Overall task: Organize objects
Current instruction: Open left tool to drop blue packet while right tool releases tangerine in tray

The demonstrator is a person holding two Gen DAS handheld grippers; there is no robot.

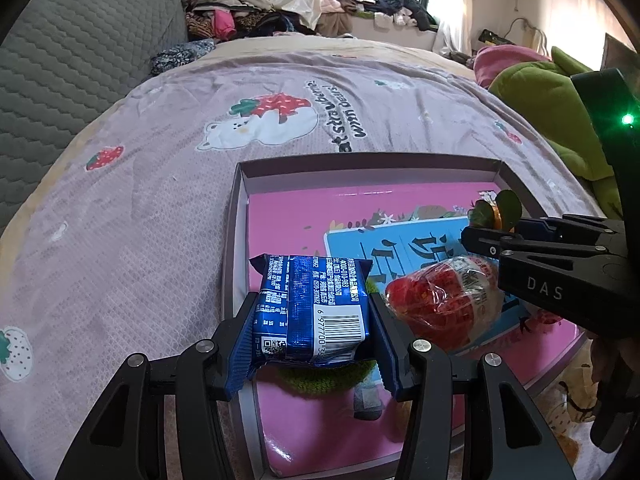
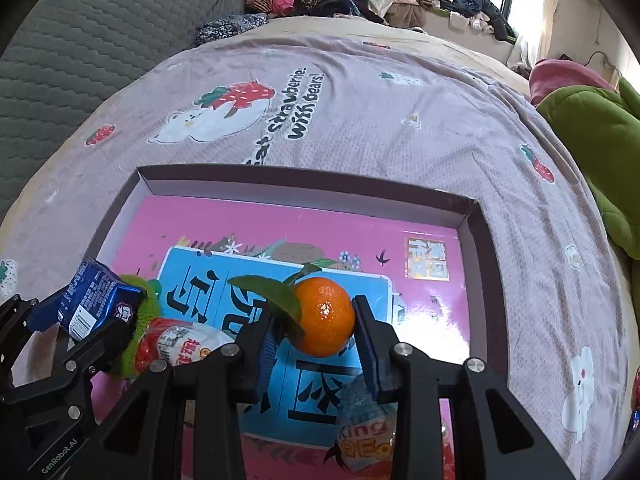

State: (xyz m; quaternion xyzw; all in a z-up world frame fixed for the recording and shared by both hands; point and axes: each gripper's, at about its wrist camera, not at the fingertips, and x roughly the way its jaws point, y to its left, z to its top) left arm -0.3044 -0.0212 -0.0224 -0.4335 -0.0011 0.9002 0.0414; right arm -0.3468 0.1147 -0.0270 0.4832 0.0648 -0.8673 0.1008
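1. While both my grippers hang over the shallow pink-floored box lying on the bedspread, my left gripper is clamped on a blue foil snack packet, which sits above the box's left wall near the near-left corner.
2. My right gripper is clamped on a small orange with green leaves, held above the blue panel in the middle of the box floor.
3. Reading labels: the packet's back carries white Chinese print, a QR code, a barcode starting "6 97770" and the number "400-010-983". The bedspread reads "eat strawberries with bears!" beside a bear hugging a strawberry. The box floor has large black Chinese characters on the blue panel, which I cannot make out with confidence.
4. From the left wrist view I see "DAS" printed on my right gripper, plus a green light on its body; the orange there is mostly hidden behind its fingers.
5. From the right wrist view I see "GenRobot.AI" on my left gripper, and a foil-wrapped sweet lettered "King" and "Egg" near the box's near edge; the left view does not show it.
6. A red clear-wrapped snack lies on the box floor beside a green fuzzy thing, between my two grippers.
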